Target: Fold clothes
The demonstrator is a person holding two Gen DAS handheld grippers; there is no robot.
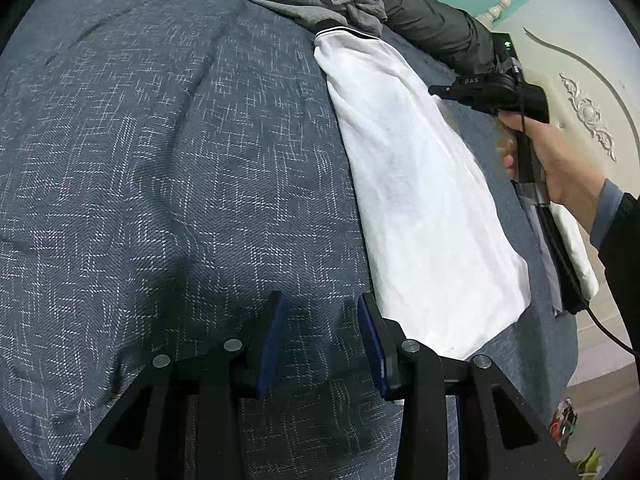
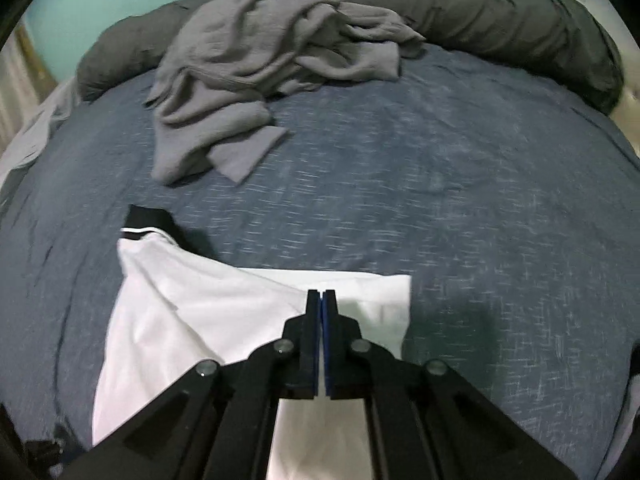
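A white garment (image 1: 420, 200) with a black-and-white ribbed band (image 1: 344, 32) lies flat in a long strip on the blue bedspread (image 1: 160, 160). My left gripper (image 1: 322, 300) is open over bare bedspread, just left of the garment's near corner, with nothing between its blue pads. In the right wrist view my right gripper (image 2: 322, 293) is shut, its tips on the white garment (image 2: 180, 312) near its far edge. I cannot make out whether cloth is pinched. A hand (image 1: 560, 160) holds that gripper (image 1: 436, 90) at the garment's right side.
A crumpled grey garment (image 2: 248, 80) lies at the far side of the bed against a dark grey pillow (image 2: 500, 12). Another white folded piece (image 1: 576, 248) sits at the bed's right edge. A cream carved board (image 1: 588, 112) stands beyond it.
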